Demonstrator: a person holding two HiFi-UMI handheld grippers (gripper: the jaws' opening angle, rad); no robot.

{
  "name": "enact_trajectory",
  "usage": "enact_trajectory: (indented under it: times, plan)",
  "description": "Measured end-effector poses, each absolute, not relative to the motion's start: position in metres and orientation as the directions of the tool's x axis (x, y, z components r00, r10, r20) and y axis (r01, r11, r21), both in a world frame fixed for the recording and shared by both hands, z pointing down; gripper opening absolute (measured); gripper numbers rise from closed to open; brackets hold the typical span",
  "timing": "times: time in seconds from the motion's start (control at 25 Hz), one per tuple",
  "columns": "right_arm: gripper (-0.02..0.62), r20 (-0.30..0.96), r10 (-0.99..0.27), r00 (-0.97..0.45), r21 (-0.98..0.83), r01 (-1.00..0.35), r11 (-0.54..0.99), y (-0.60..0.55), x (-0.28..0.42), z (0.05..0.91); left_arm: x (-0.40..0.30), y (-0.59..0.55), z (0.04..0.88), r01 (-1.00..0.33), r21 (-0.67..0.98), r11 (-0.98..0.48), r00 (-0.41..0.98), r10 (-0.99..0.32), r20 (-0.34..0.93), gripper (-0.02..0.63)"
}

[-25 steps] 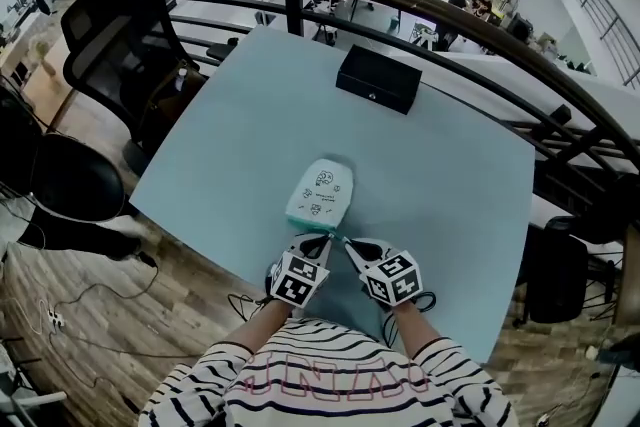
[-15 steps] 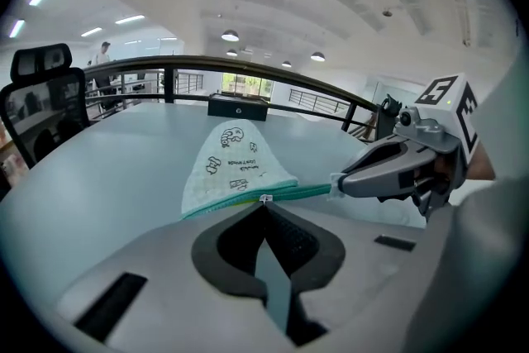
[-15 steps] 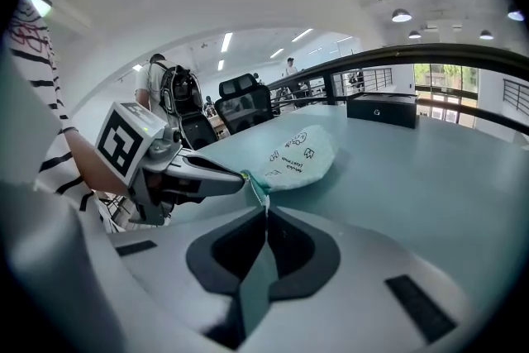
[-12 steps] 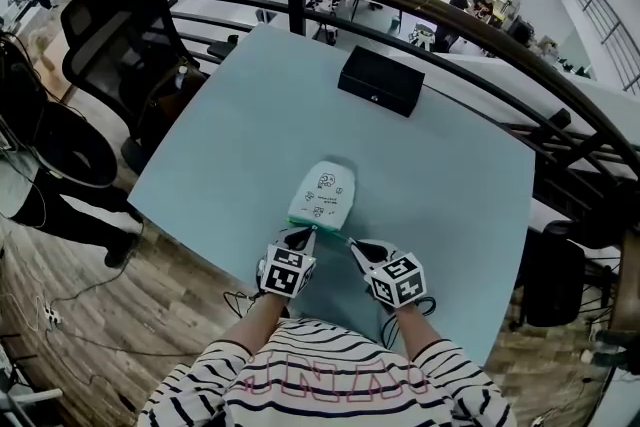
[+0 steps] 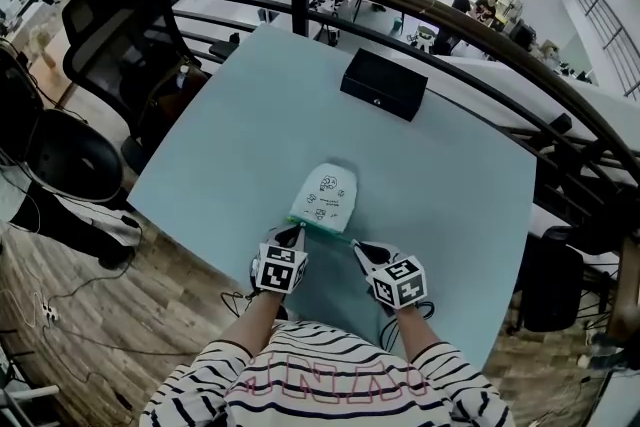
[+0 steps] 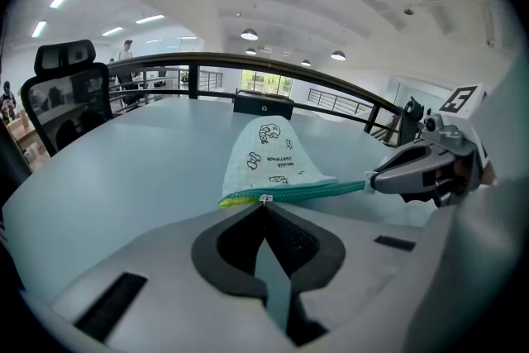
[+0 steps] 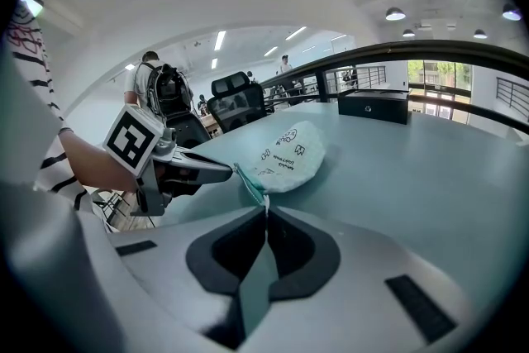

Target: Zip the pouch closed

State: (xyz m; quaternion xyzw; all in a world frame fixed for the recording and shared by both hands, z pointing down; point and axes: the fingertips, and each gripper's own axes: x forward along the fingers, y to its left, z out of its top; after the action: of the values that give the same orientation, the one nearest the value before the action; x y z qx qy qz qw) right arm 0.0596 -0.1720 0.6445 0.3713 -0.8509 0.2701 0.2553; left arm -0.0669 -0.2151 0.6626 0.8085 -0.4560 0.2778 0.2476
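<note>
— While your left gripper (image 5: pixel 297 228) is pinched tight on the zip pull (image 6: pixel 264 198), what's the worry?
— Your right gripper (image 5: pixel 355 243) nips only a corner of the pouch (image 5: pixel 325 195); I reckon a hard tug could slip it free, or drag the pouch off the desk's (image 5: pixel 250 115) near edge.
— And where's the pouch sitting?
— Flat by the near edge, just beyond both tips, zip edge strung between them, body pointing toward the far edge.
</note>
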Motion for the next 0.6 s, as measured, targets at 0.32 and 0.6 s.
enact_trajectory:
  times: [0.32, 0.6]
  plan:
    - [0.032, 0.643, -0.494, -0.585, -0.262, -0.775, 0.576, -0.178, 0.062, 0.649, -0.088, -0.228, 0.667, -0.897, 0.132, -0.421, 0.391, -0.619, 0.681, 0.025]
    - [0.032, 0.644, -0.493, -0.586, -0.278, -0.778, 0.563, -0.184, 0.063, 0.653, -0.096, -0.236, 0.67, -0.899, 0.109, -0.423, 0.375, -0.619, 0.69, 0.025]
